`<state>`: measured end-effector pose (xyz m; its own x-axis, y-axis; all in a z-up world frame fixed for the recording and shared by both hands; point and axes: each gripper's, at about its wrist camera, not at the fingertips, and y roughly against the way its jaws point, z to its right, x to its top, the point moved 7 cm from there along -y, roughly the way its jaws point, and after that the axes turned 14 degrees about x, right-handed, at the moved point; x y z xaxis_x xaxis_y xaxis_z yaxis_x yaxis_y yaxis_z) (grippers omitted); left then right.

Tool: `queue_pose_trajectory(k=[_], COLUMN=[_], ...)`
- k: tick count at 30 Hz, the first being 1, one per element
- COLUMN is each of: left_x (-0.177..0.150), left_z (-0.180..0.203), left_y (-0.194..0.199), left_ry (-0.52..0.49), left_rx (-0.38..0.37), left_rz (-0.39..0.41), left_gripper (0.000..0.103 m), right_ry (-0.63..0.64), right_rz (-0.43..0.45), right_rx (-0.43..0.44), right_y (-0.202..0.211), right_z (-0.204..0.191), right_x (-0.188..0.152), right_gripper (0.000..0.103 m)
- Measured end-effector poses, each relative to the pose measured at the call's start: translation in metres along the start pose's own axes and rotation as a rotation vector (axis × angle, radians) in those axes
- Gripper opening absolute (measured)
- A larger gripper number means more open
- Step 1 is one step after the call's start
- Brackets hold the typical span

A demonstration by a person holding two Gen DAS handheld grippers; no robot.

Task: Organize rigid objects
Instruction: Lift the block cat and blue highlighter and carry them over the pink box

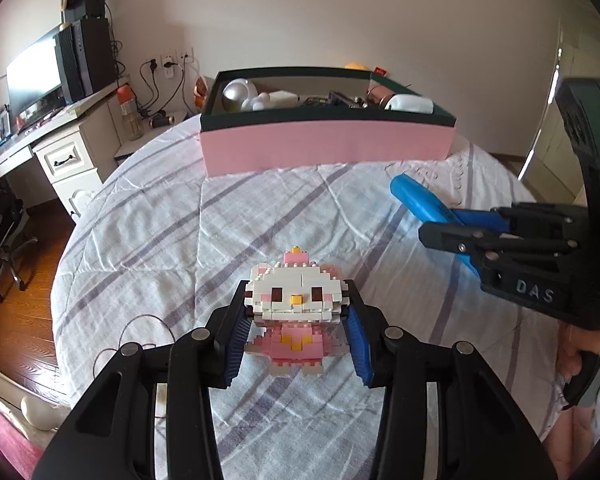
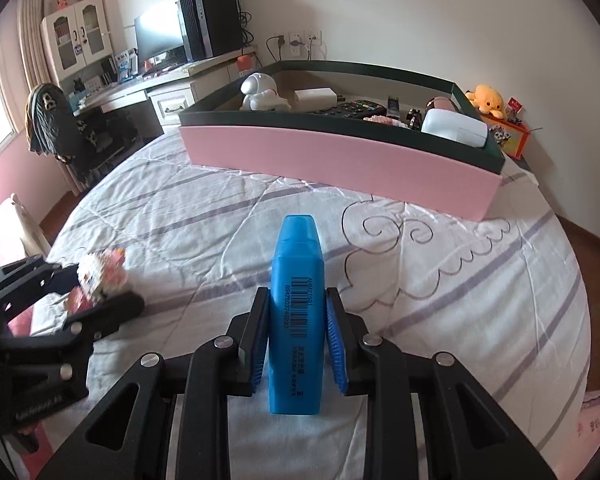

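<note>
My left gripper point(image 1: 296, 320) is shut on a pink and white brick-built cat figure point(image 1: 294, 300), held over the bed quilt. It also shows in the right wrist view point(image 2: 100, 276) at the left. My right gripper point(image 2: 298, 328) is shut on a blue highlighter pen point(image 2: 298, 300) that points toward the box. The pen also shows in the left wrist view point(image 1: 424, 204). A pink box with a dark green rim point(image 1: 324, 148) point(image 2: 340, 156) stands at the far side of the bed and holds a white astronaut figure point(image 2: 258, 92), a remote and a white case.
The bed has a white quilt with purple stripes point(image 1: 160, 240). A desk with a monitor and a computer tower point(image 1: 84, 60) stands at the far left. An office chair point(image 2: 48, 120) is beside the bed. A yellow plush toy point(image 2: 488, 100) sits behind the box.
</note>
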<state>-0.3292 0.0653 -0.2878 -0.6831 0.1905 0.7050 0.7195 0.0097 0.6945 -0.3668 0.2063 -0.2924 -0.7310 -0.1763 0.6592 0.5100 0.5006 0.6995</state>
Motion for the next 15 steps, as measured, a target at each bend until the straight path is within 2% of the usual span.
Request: queue_pose_trajectory(k=[2,6,9,15], left_x=[0.005,0.022,0.043,0.102], left_z=[-0.001,-0.001,-0.001,-0.003], left_y=[0.004,0.015,0.022,0.033], left_ry=[-0.002,0.009,-0.007,-0.034], left_rx=[0.001,-0.053,-0.042,-0.035], left_rz=[0.012,0.043,0.078,0.166], left_gripper=[0.044,0.044,0.044,0.044], right_ry=[-0.011,-0.01,0.003,0.054], right_rz=[0.002,0.045,0.081,0.142], right_rx=[0.024,0.057,0.075,0.063], right_y=[0.005,0.024,0.04,0.068], right_z=[-0.001,-0.006,-0.011,-0.01], right_x=[-0.001,0.008,0.023,0.063], right_gripper=[0.027,0.027,0.027,0.027])
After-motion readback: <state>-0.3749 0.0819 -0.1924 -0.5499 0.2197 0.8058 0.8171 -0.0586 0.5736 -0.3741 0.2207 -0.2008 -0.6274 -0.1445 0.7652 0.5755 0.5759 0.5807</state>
